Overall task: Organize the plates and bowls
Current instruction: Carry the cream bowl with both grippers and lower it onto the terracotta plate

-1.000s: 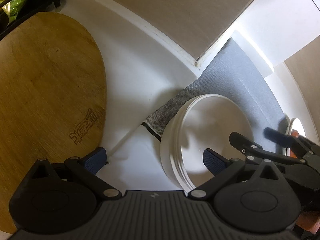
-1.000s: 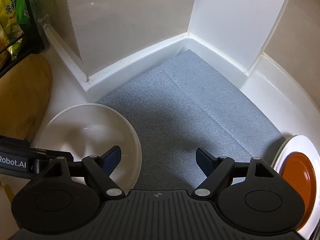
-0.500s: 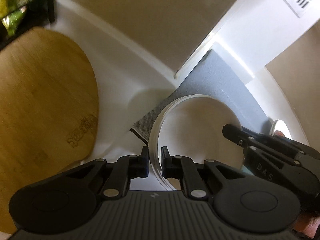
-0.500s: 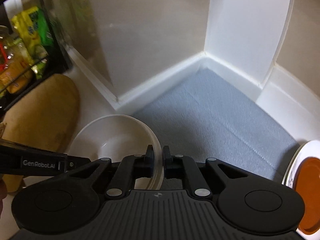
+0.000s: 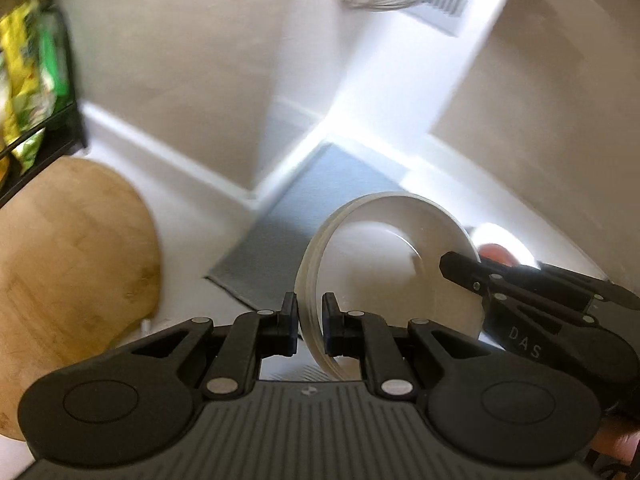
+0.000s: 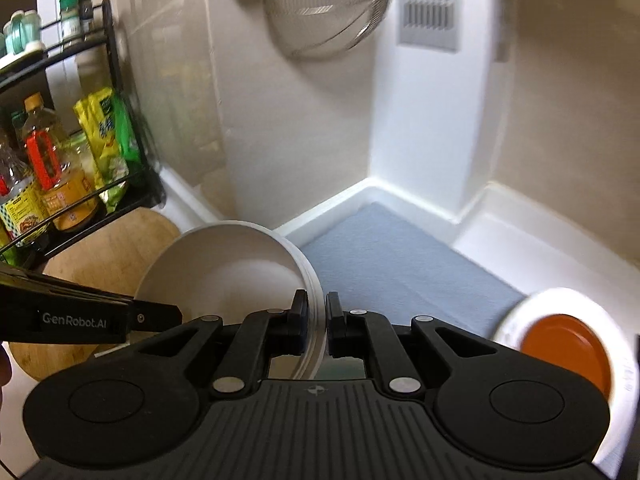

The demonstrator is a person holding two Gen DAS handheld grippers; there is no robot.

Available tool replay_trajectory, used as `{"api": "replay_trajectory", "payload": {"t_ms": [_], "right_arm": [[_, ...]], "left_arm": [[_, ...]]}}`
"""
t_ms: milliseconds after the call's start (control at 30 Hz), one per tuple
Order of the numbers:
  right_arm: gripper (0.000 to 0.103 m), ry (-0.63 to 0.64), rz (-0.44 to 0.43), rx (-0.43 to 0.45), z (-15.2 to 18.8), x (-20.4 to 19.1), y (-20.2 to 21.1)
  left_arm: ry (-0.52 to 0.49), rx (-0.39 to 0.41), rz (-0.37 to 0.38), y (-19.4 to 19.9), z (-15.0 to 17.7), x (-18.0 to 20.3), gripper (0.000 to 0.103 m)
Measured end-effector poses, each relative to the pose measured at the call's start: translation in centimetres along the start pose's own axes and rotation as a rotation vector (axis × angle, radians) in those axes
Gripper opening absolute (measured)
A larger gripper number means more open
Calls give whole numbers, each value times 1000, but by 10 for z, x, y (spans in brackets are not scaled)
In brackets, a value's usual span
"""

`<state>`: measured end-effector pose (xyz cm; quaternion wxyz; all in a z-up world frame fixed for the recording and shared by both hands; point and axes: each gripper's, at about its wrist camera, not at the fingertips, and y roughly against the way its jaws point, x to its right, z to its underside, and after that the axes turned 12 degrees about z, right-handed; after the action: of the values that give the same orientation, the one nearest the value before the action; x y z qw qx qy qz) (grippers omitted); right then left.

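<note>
A white bowl point(image 5: 384, 272), which looks like a stack of nested bowls by its layered rim, hangs lifted above the counter. My left gripper point(image 5: 310, 320) is shut on its near-left rim. My right gripper point(image 6: 317, 322) is shut on the opposite rim of the same white bowl point(image 6: 228, 276). Each gripper shows in the other's view, the right gripper point(image 5: 456, 262) reaching in from the right and the left gripper point(image 6: 172, 316) from the left. A white plate with an orange centre point(image 6: 568, 348) lies on the counter at the right.
A grey mat point(image 6: 404, 276) lies in the counter's corner niche. A round wooden board point(image 5: 68, 256) lies at the left. A black wire rack point(image 6: 60, 160) with bottles and packets stands beyond it. A metal mesh strainer point(image 6: 328, 12) hangs on the wall above.
Both grippers went from open to shut on opposite rims of the bowl. They have since lifted it off the grey mat, and both views have tilted up toward the wall.
</note>
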<state>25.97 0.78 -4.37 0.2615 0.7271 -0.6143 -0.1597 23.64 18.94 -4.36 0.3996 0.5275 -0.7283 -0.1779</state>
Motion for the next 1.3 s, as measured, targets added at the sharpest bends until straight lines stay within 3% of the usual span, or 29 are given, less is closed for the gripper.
{"api": "replay_trajectory", "payload": {"t_ms": [400, 667, 900, 1300], "right_arm": [[10, -93, 251, 18, 49, 59, 97], [10, -175, 344, 27, 67, 127, 117], [10, -258, 344, -4, 60, 199, 93], [10, -330, 255, -127, 44, 266, -4]], "left_arm": [[-181, -80, 223, -1, 34, 102, 13], [-278, -128, 268, -39, 25, 170, 14], [-308, -178, 247, -94, -2, 216, 14], [-247, -280, 108, -194, -45, 228, 13]]}}
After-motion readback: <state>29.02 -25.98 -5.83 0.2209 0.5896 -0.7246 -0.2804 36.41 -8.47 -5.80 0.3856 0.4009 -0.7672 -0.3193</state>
